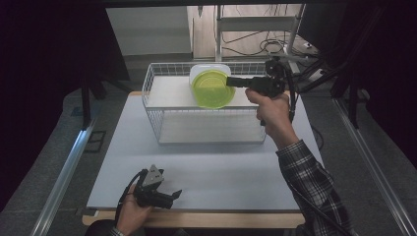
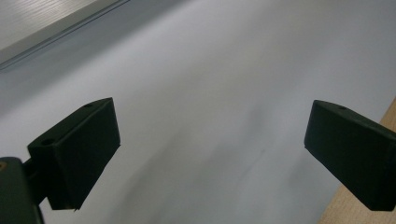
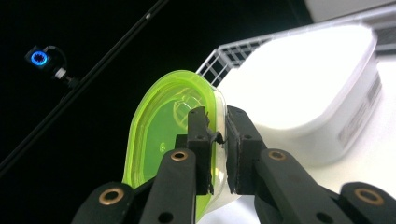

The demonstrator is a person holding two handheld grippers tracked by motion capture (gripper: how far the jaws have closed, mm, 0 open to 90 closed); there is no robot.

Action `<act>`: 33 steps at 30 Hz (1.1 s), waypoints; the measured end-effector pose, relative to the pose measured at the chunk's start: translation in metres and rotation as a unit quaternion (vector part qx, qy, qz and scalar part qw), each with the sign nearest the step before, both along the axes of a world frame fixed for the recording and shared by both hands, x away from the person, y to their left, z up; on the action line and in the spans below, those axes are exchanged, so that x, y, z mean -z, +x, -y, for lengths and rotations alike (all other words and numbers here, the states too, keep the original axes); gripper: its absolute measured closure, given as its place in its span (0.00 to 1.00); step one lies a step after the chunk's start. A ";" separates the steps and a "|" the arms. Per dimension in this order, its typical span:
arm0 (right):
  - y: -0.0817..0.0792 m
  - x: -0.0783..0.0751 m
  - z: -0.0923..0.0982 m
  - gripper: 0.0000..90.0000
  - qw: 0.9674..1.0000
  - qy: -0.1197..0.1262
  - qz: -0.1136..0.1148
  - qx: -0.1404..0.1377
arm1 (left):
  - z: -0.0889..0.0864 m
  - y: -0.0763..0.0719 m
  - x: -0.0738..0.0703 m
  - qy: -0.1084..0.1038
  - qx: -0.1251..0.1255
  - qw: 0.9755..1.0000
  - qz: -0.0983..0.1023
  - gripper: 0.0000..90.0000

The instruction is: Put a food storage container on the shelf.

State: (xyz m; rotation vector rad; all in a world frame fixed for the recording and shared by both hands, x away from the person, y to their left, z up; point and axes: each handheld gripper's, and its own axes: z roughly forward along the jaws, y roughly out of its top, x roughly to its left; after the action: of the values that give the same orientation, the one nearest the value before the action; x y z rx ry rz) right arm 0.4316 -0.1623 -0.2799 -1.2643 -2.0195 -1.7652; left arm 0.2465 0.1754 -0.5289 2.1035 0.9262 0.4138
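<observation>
A translucent lime-green round container hangs tilted on its edge over the white wire basket. My right gripper is shut on its rim, reaching in from the right. In the right gripper view the two black jaws of my right gripper pinch the rim of the green container. A white tub with a label on its side stands just behind it in the basket. My left gripper lies at the table's front edge with its jaws wide apart; nothing is between the jaws of the left gripper.
The basket stands at the back of the pale grey table mat. A wooden table edge runs along the front. Metal rails flank the table on both sides. Cables and a frame lie behind the basket.
</observation>
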 end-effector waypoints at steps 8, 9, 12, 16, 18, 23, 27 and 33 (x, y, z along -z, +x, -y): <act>0.016 -0.017 -0.009 0.90 0.999 0.009 0.009 0.040 | 0.001 0.000 0.000 0.002 0.002 1.000 -0.001 0.04; 0.018 -0.018 -0.010 0.90 0.999 0.010 0.010 0.045 | 0.000 0.000 0.000 0.002 0.002 1.000 -0.001 0.04; 0.025 -0.023 -0.013 0.90 0.998 0.003 0.013 0.063 | 0.000 -0.001 0.000 0.002 0.002 1.000 -0.001 0.04; 0.035 -0.025 -0.016 0.90 0.996 0.003 0.010 0.087 | 0.001 -0.001 0.000 0.003 0.004 1.000 -0.001 0.04; 0.039 -0.024 -0.018 0.90 0.996 0.001 0.010 0.094 | 0.001 -0.001 0.000 0.005 0.005 1.000 -0.002 0.04; 0.048 -0.019 -0.024 0.90 0.994 -0.002 0.003 0.108 | 0.001 -0.001 0.000 0.005 0.007 1.000 -0.002 0.04; 0.052 -0.017 -0.027 0.90 0.993 -0.005 -0.003 0.117 | 0.001 -0.001 0.000 0.005 0.007 1.000 -0.002 0.04; 0.052 -0.020 -0.033 0.83 0.990 -0.032 0.000 0.135 | 0.001 -0.001 0.000 0.006 0.008 1.000 -0.004 0.04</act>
State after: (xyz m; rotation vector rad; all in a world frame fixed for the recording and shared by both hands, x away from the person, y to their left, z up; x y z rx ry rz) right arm 0.4839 -0.1297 -0.2601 -1.6253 -1.9983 -1.8205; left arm 0.2453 0.1742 -0.5291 2.1238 0.9116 0.4043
